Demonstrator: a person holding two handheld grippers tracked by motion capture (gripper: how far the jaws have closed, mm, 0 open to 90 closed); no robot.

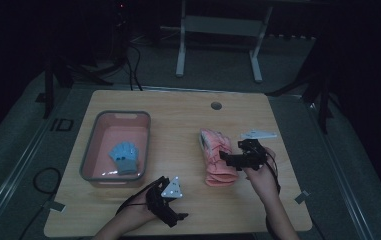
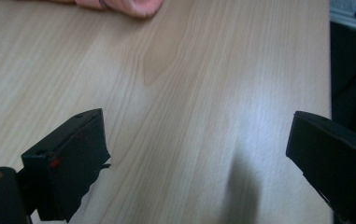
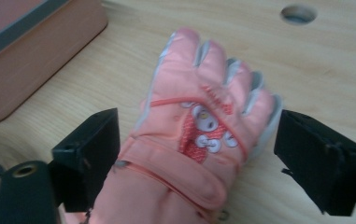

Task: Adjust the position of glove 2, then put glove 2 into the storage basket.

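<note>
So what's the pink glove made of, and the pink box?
The padded pink glove looks like smooth, slightly shiny woven fabric, probably nylon: stitched seams, grey finger edging, a cartoon patch. The pink box with the grey rim looks like hard matte plastic, with smooth moulded walls.

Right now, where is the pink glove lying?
In the high view, the pink glove lies on the table, right of the pink bin, beside the right gripper.
</note>
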